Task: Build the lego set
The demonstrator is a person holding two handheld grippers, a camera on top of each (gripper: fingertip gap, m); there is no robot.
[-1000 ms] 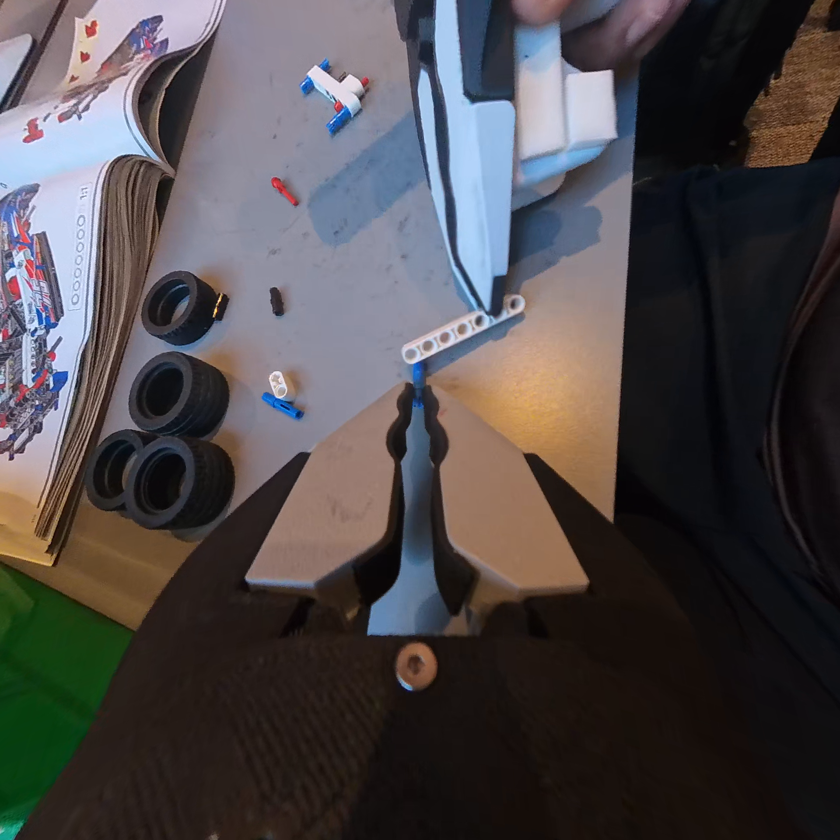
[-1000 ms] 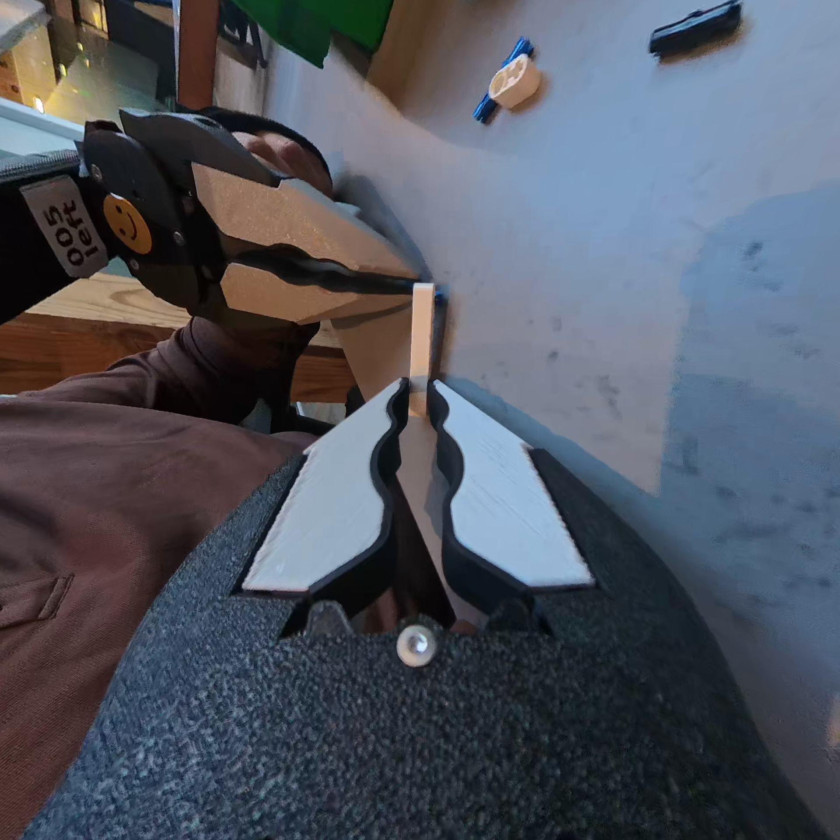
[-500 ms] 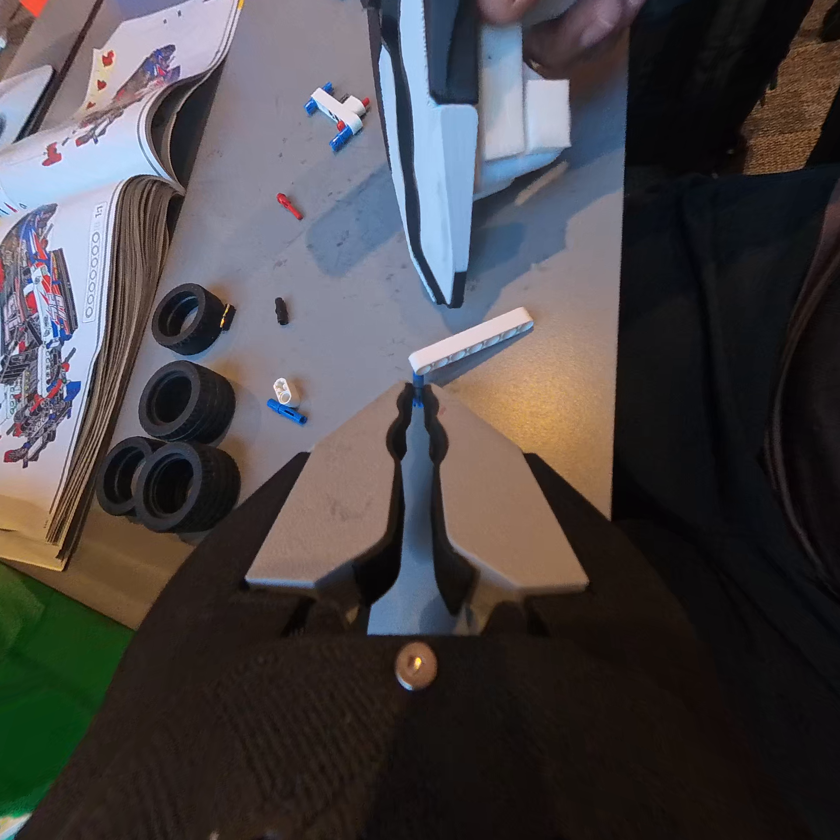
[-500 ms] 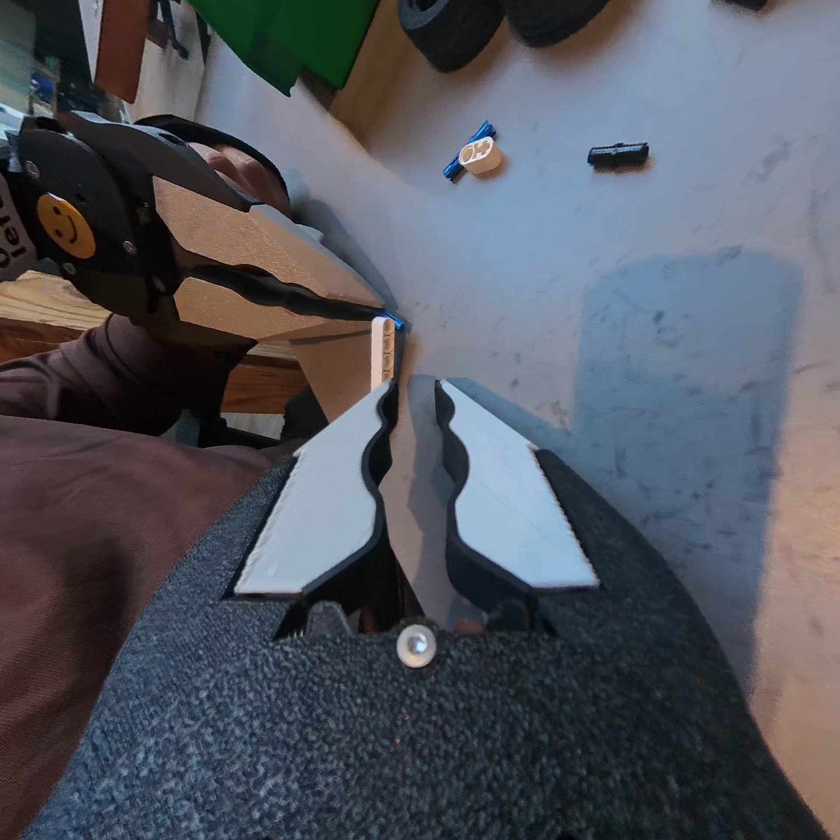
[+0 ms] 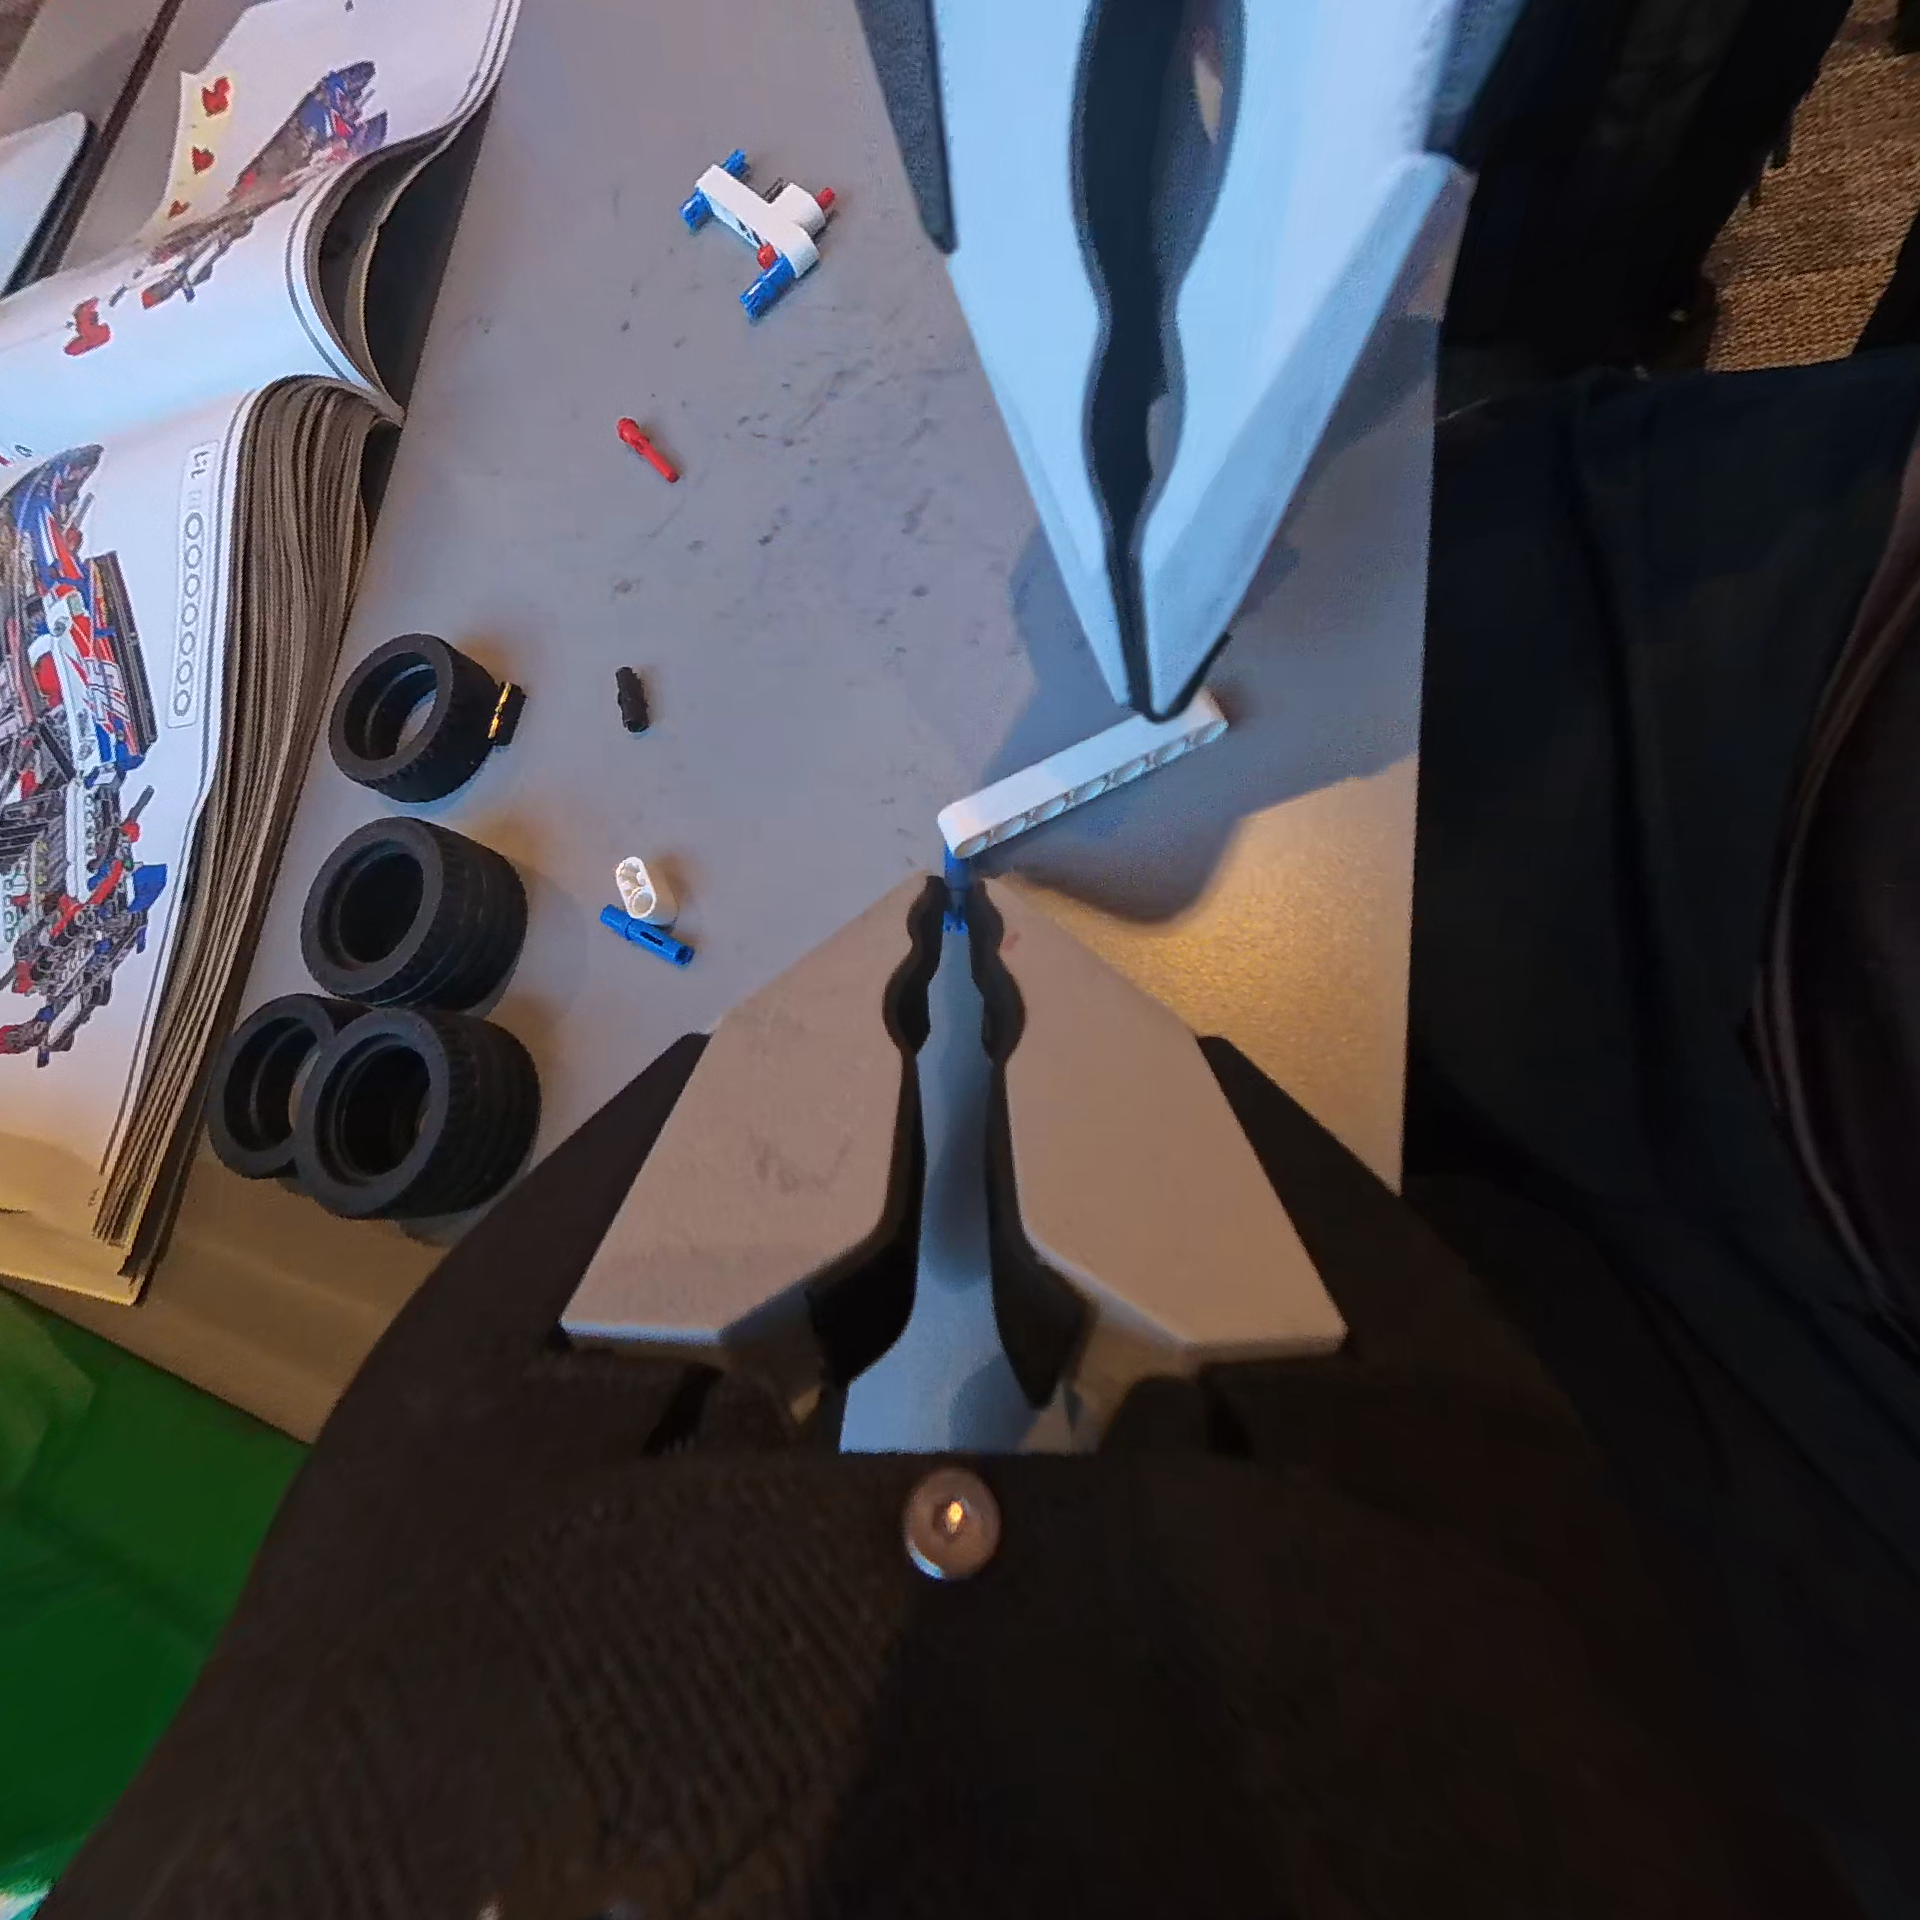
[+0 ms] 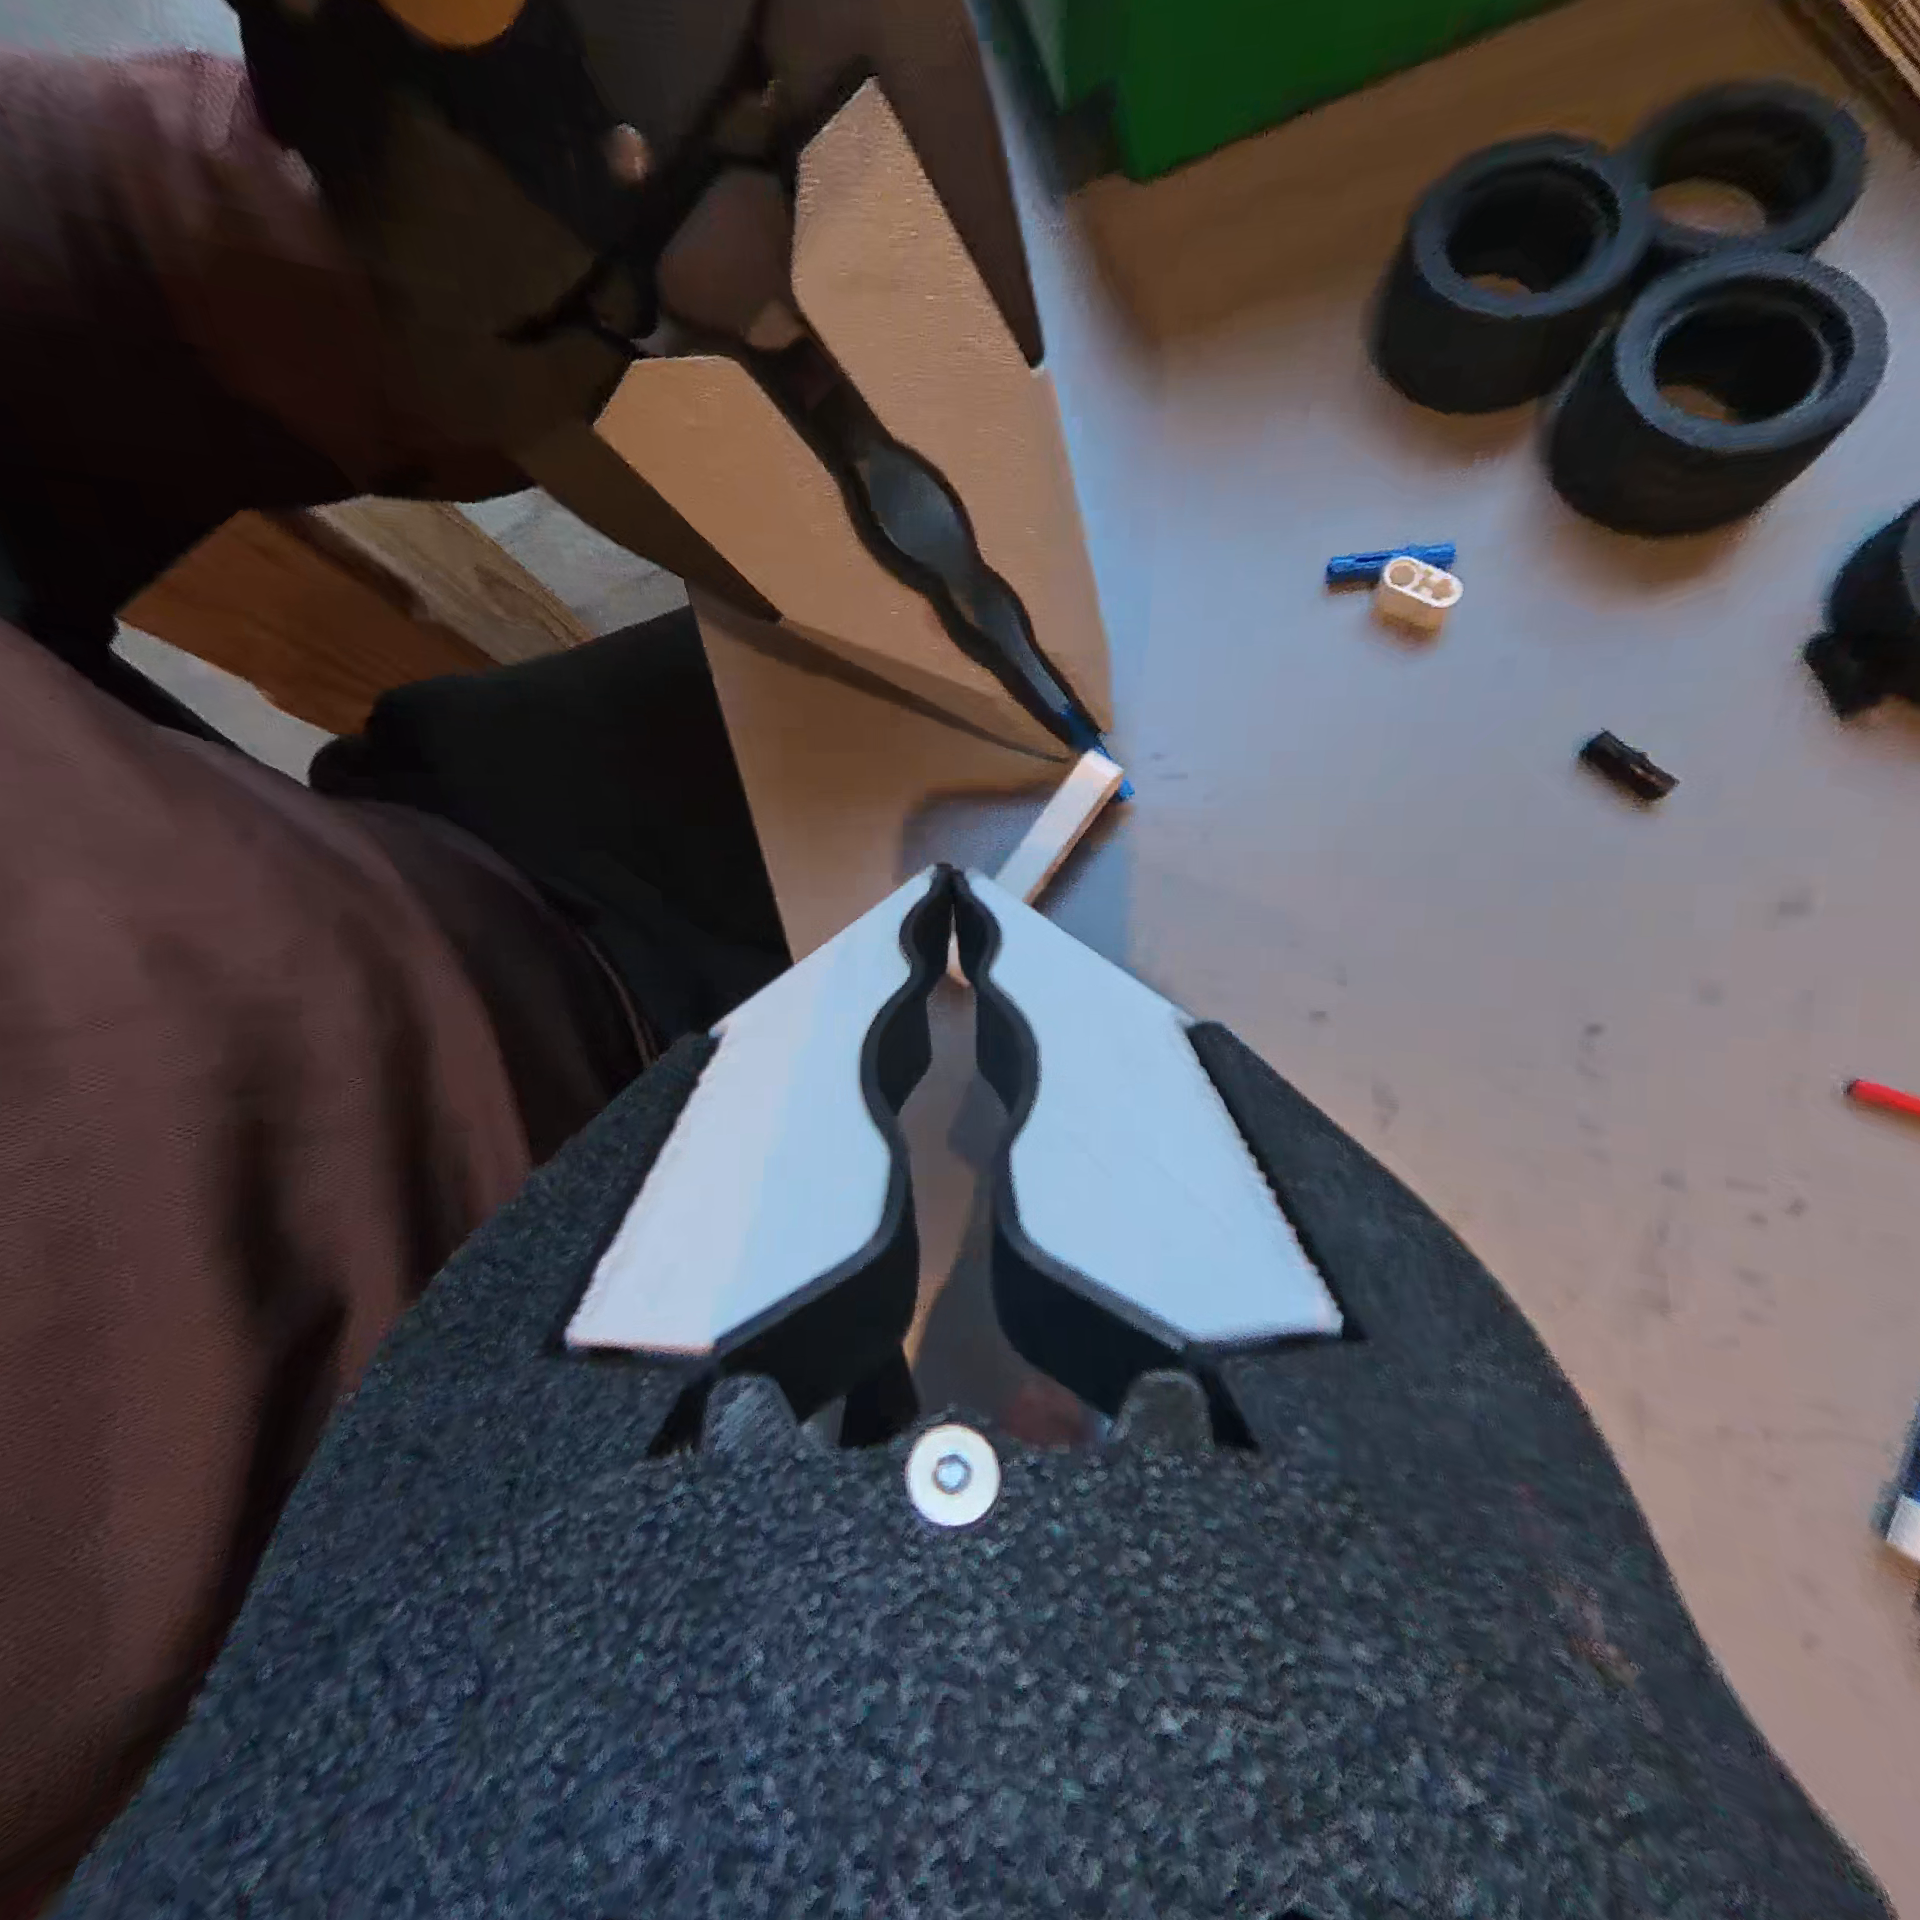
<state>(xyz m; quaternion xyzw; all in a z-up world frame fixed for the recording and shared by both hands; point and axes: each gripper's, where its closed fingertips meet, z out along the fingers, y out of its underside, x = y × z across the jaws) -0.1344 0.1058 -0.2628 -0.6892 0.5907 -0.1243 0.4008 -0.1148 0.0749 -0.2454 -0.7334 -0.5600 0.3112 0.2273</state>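
A grey scuffed table top (image 5: 790, 582) carries everything. Along its left edge lies a thick open instruction booklet with colour pictures (image 5: 156, 582), and beside it, toward the near left corner, sit four black rubber tyres (image 5: 410, 914); two of them touch.

The left gripper with grey fingers (image 5: 954, 896) has its jaws nearly closed, pinching a small blue peg (image 5: 953, 899) by one end. The peg's other end meets the near end of a long white flat beam with a row of holes (image 5: 1081, 779), which lies close to the table's right edge. The right gripper with white fingers (image 6: 953, 894) is closed to a sliver, its tips at the beam's far end (image 6: 1060, 831); whether they actually clamp it cannot be told, as the tips cover that end.

Toward the far edge rests a small white sub-assembly with blue and red pegs (image 5: 764, 223). In the middle of the table lie a thin red pin (image 5: 646, 449) and a short black connector (image 5: 631, 696). Nearer the tyres, a small white two-hole link (image 5: 644, 885) touches a loose blue pin (image 5: 646, 935).
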